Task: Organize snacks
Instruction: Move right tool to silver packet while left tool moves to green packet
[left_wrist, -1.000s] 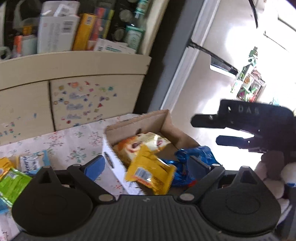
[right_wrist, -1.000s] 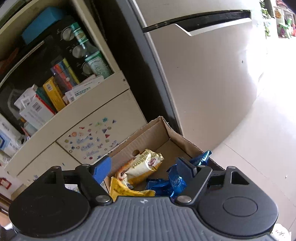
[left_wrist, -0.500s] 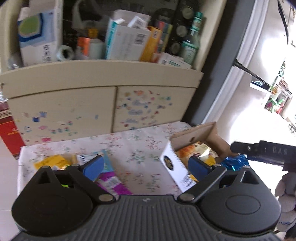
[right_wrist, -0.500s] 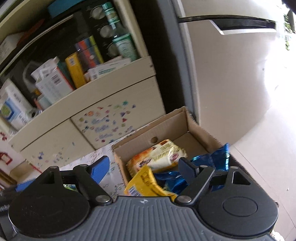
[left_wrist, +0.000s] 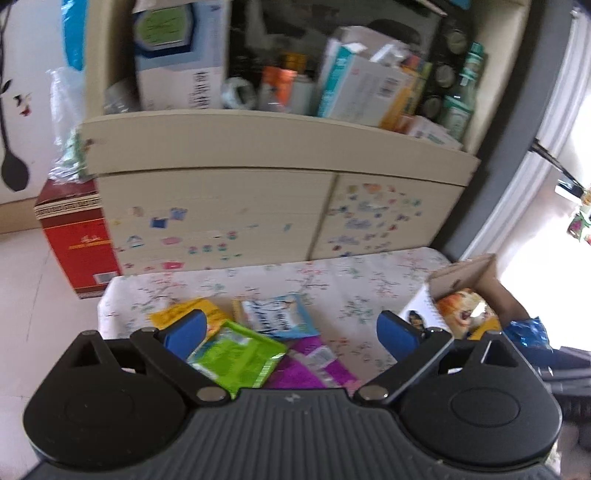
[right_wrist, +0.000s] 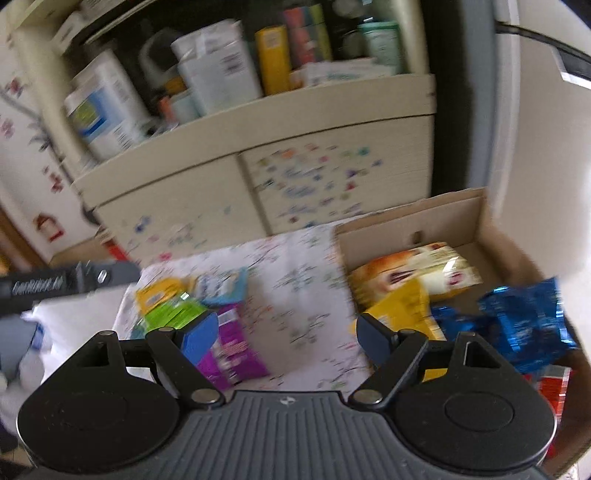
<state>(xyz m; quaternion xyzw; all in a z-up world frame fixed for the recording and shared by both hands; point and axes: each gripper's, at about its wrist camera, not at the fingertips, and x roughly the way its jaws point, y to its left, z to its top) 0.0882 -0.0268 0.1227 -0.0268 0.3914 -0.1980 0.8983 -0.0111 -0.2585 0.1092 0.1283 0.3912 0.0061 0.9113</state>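
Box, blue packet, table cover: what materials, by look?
Box: corrugated cardboard, matte brown, raw folded edges. Blue packet: likely metallised plastic film, glossy, crinkled with bright glints. Table cover: floral print, lying flat; cloth or vinyl, too blurred to tell.

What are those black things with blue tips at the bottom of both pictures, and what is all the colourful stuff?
They are grabbers, like big tweezers. A person holds one in each hand, and a camera on each looks along its two fingers. One picture comes from the left gripper, the other from the right gripper. Both are open and hold nothing. On the flowery cloth lie snack packs: a green pack, a yellow pack, a light blue pack and a purple pack. To the right stands a cardboard box already holding snacks, among them a shiny blue bag. Behind is a cupboard with stickers.
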